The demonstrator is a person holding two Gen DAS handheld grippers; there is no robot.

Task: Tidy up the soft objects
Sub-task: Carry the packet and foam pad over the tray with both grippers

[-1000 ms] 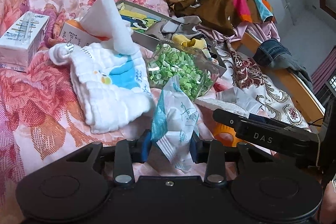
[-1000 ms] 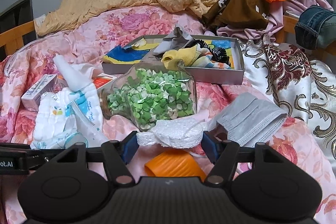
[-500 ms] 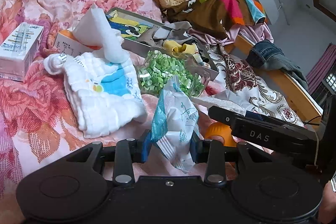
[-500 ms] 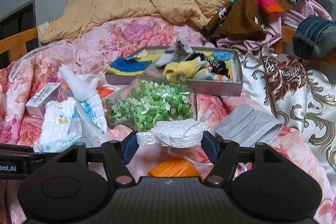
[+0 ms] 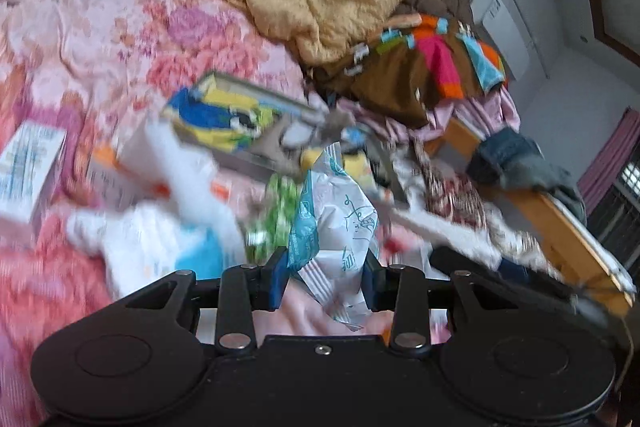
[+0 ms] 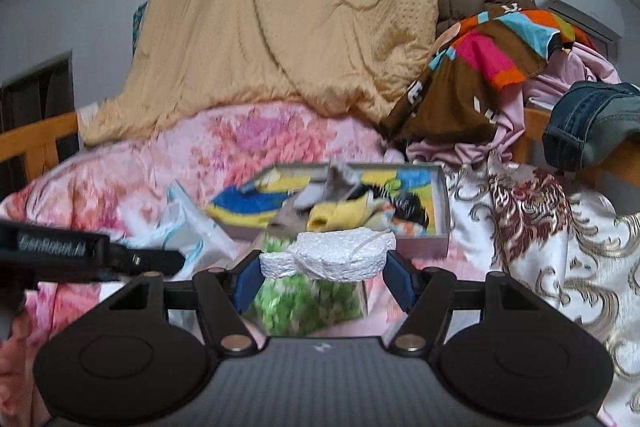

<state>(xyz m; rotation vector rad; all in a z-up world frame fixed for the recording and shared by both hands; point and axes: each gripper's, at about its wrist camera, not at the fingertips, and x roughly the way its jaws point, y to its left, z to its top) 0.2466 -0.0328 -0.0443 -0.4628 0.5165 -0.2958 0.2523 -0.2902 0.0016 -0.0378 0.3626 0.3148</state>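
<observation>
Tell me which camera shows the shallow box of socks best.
Right wrist view: the shallow box sits centred, fairly sharp, its inside visible beyond the white foam pad. The left wrist view shows the same box motion-blurred and skewed.

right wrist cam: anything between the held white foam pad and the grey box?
Right wrist view: only socks inside the box rise beyond the white foam pad; the green-filled jar sits below.

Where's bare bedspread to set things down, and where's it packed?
Free: pink bedspread between tray and tan blanket; gold-patterned sheet right of the tray. Crowded: tray interior, and the blurred strip in front of it with the green-filled jar and cloths.
</observation>
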